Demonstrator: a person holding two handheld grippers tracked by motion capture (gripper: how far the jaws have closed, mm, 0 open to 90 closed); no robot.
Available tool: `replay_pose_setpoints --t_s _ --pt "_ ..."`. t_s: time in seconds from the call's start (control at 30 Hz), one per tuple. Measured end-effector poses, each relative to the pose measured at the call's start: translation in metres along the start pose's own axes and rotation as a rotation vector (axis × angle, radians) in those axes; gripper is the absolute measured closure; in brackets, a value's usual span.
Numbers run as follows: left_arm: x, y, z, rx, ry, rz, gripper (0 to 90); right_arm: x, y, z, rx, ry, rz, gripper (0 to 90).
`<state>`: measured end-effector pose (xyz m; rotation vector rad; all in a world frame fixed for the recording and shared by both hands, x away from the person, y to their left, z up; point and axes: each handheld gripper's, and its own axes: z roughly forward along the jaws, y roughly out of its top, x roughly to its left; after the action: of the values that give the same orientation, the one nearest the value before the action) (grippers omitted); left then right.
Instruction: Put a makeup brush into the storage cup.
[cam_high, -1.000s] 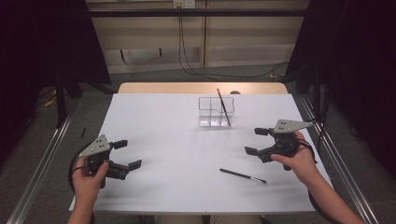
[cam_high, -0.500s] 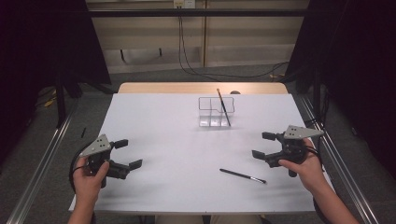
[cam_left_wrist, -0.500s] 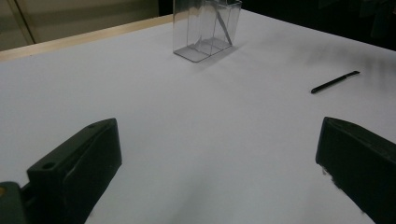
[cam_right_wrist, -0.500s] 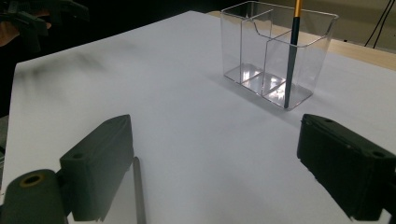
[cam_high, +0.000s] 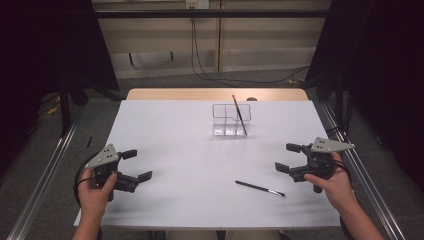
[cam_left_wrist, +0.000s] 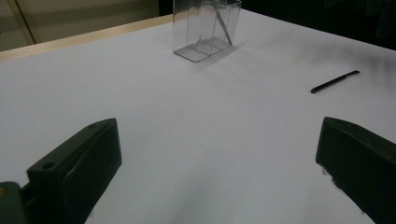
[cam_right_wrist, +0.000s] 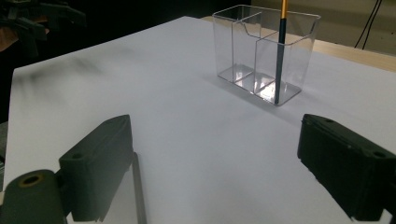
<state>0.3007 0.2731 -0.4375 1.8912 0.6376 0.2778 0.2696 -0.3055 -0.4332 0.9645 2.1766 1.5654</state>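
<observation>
The loose black pen (cam_high: 259, 188) lies flat near the worktop's (cam_high: 165, 125) front edge, right of center, so the right gripper (cam_high: 287, 158) sits just beside it with jaws wide, probably lining up a grab. Likely bound for the clear organizer (cam_high: 231, 120) toward the back edge, where another pen (cam_high: 239, 114) already leans. Left gripper (cam_high: 137, 165) idles wide open and empty at the front left.

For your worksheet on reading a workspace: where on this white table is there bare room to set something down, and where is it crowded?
Bare: the wide stretch between the left gripper and the clear holder, and the far left corner of the table. Tighter: the near right, where the loose black pen lies beside the open right gripper. The holder already has one pencil standing in it.
</observation>
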Motion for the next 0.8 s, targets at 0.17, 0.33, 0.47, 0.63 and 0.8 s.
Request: replay_pose_setpoints --t_s 0.17,0.33,0.47,0.63,0.8 --pt "0.0000 0.0007 -0.0005 0.000 -0.002 0.003 0.2 -0.0004 -0.0017 -0.0032 -0.019 -0.003 0.009 10.5" --pt "-0.0005 0.0007 -0.0003 -0.003 -0.001 0.003 0.2 0.0003 -0.0020 -0.0042 -0.022 -0.011 0.005 10.5" --pt "-0.0004 0.0006 -0.0004 -0.002 0.000 0.003 0.2 0.0007 -0.0012 -0.0038 -0.014 -0.008 0.003 10.5" --pt "-0.0007 0.0008 0.0001 0.002 0.000 0.002 0.2 0.0020 0.0005 -0.0008 0.006 0.003 0.000 10.5" --pt "0.0000 0.0005 -0.0005 0.000 0.001 0.004 0.2 0.0039 0.0017 0.0023 0.040 0.011 -0.010 11.9"
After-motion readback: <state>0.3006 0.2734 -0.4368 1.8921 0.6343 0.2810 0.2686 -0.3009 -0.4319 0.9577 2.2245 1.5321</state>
